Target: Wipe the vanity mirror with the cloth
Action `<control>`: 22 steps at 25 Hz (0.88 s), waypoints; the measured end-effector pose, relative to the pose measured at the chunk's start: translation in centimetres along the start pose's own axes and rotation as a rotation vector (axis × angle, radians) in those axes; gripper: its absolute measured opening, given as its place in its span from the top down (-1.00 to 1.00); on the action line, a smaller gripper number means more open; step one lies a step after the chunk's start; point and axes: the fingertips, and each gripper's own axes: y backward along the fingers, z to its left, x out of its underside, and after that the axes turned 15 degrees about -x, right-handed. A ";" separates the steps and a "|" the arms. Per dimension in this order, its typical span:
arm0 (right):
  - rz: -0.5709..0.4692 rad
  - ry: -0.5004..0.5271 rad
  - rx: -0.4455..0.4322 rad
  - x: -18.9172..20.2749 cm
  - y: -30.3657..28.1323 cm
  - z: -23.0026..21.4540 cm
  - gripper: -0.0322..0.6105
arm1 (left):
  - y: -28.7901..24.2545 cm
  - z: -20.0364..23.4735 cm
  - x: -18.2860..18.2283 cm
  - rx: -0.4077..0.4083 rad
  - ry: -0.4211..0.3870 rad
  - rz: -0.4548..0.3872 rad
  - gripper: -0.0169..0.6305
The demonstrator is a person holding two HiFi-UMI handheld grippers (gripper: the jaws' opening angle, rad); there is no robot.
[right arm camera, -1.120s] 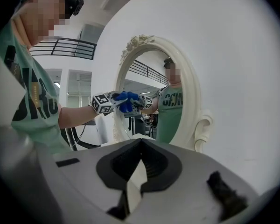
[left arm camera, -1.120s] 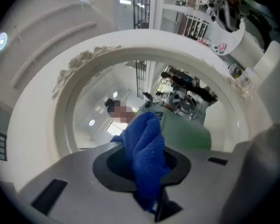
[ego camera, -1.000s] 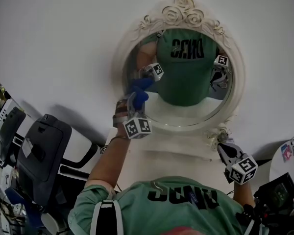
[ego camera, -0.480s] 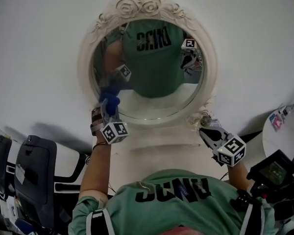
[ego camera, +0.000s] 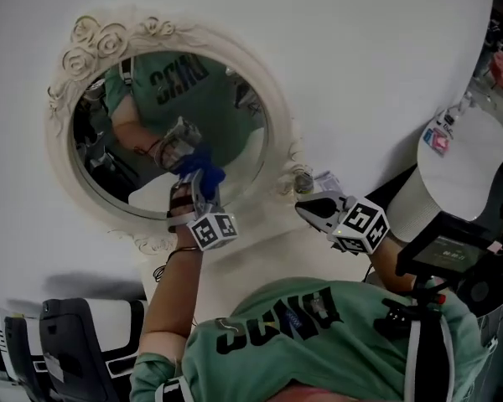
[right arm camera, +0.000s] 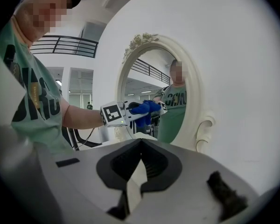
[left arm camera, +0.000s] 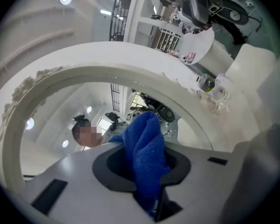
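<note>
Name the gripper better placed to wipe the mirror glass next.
Left. The left gripper is shut on the blue cloth and holds it up at the glass of the mirror. The right gripper is empty, jaws together, off to the side, so it would first need the cloth.

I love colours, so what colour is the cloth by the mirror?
Bright blue; the cloth shows best in the left gripper view.

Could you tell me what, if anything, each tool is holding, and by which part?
The left tool pinches the blue terry cloth by one bunched end; the rest sticks out past the jaws. The right tool holds nothing, its jaws together.
</note>
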 end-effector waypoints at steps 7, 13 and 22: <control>-0.007 -0.022 0.032 1.1 2.0 -0.7 0.86 | -3.7 -6.2 -11.0 0.097 -0.065 -0.124 0.66; -0.011 -0.036 0.046 1.7 2.4 -1.1 0.86 | -4.5 -8.1 -12.9 0.122 -0.132 -0.144 0.67; -0.005 -0.033 -0.020 1.4 1.0 -1.1 0.86 | 1.3 -4.2 -1.2 0.101 0.018 0.021 0.67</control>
